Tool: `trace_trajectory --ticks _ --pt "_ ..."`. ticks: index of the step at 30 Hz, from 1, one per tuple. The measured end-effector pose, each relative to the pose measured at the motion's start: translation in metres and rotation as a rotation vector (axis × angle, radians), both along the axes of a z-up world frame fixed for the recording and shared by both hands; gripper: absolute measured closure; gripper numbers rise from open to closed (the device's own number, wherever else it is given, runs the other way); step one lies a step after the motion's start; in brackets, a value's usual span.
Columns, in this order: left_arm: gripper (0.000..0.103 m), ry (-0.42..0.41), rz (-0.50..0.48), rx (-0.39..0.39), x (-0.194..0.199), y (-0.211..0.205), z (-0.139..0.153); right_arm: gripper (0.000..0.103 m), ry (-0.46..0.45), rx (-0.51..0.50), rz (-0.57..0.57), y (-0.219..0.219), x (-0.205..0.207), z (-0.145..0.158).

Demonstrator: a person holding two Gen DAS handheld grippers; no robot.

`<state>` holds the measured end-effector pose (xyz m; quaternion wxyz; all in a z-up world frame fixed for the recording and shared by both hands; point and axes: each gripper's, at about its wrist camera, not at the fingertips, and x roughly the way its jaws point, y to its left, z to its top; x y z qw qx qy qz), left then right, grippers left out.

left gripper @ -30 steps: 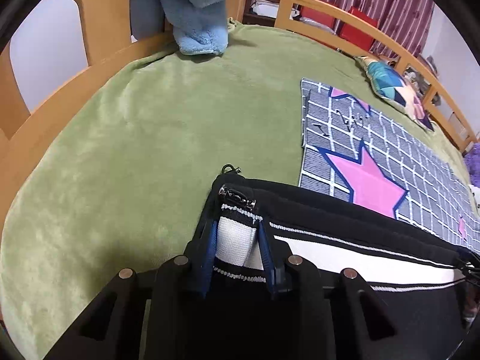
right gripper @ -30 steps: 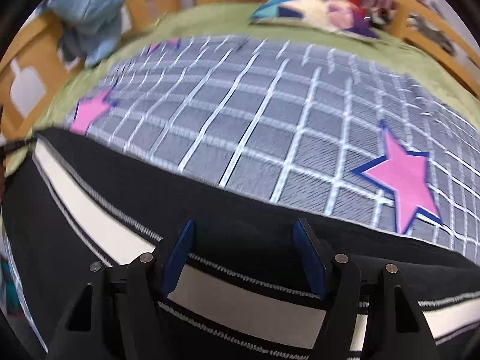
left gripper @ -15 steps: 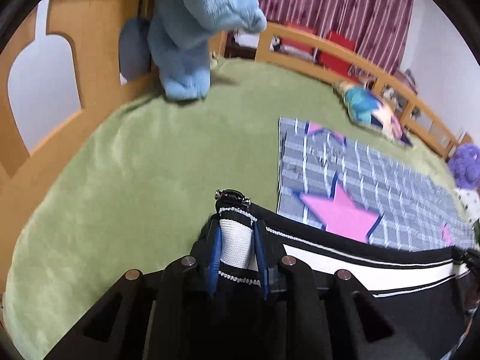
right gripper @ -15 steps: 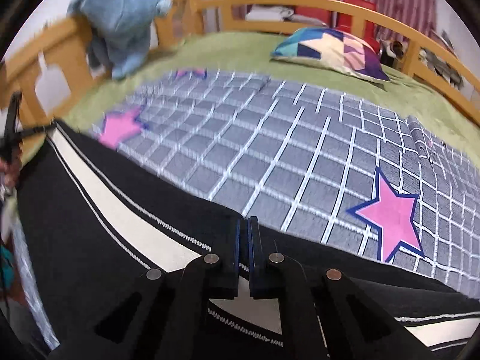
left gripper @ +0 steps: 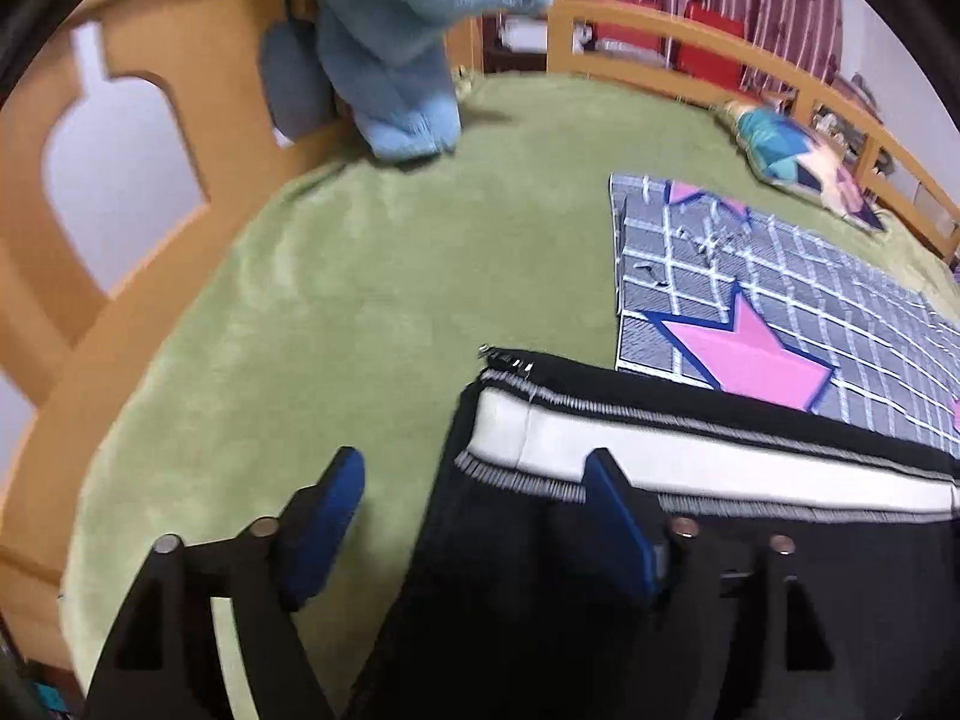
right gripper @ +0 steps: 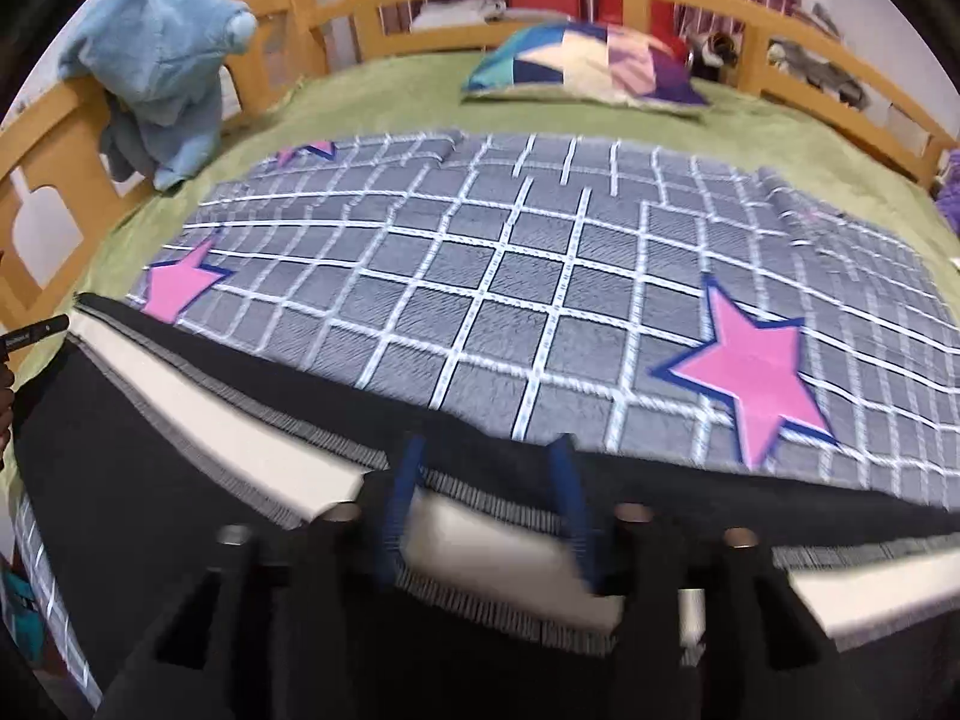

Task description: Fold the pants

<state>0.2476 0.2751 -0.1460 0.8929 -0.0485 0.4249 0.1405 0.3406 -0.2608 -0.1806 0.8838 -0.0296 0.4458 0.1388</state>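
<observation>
The left gripper (left gripper: 474, 510) tilts steeply down over the bed, its jaws just sprung wide — one blue pad over bare green blanket (left gripper: 336, 312), the other over the black pants (left gripper: 540, 612), neither pressing cloth. The pants lie flat along the near edge of the bed, their white side stripe (left gripper: 690, 462) running off toward 3 o'clock. The right gripper (right gripper: 489, 504), pitched down likewise, has its jaws just parted about halfway; the stripe passes between the pads, though blur makes contact impossible to judge. Beyond, from 11 to 3 o'clock, spreads a grey checked throw (right gripper: 510, 264) with pink stars, the pants' far edge overlapping it. A blue plush toy (right gripper: 162, 84) slumps against the wooden bed rail (right gripper: 600, 0) at 10 o'clock — a patchwork pillow (right gripper: 576, 66) lies at 12.
</observation>
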Motion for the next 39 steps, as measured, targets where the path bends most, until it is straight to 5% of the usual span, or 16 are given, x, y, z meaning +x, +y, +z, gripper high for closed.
trace_trajectory --ticks 4,10,17,20,22,24,28,32,39 --pt "0.026 -0.019 0.044 -0.019 -0.063 0.005 0.005 0.039 -0.055 -0.042 -0.06 -0.006 -0.051 0.014" --pt "0.026 -0.052 0.122 -0.362 -0.138 0.03 -0.021 0.039 -0.03 0.036 -0.191 -0.016 -0.103 0.026" --pt "0.028 -0.123 0.219 -0.592 -0.116 0.048 -0.07 0.041 0.014 0.193 -0.252 0.002 -0.14 0.047" --pt "0.035 -0.162 0.266 -0.589 -0.105 0.05 -0.075 0.041 0.022 0.264 -0.218 0.015 -0.153 0.052" --pt "0.058 -0.163 0.302 -0.571 -0.1 0.05 -0.074 0.041 0.028 0.254 -0.212 0.024 -0.158 0.051" --pt "0.069 -0.181 0.314 -0.562 -0.1 0.052 -0.069 0.041 0.042 0.217 -0.206 0.027 -0.164 0.049" --pt "0.076 -0.198 0.281 -0.463 -0.101 0.037 -0.038 0.041 0.062 0.158 -0.24 0.019 -0.17 0.042" --pt "0.081 -0.257 0.139 -0.296 -0.096 -0.014 0.023 0.041 0.08 0.196 -0.312 -0.009 -0.177 0.039" --pt "0.084 -0.303 -0.255 -0.204 -0.083 -0.168 0.099 0.041 0.003 0.287 -0.403 -0.056 -0.199 0.054"
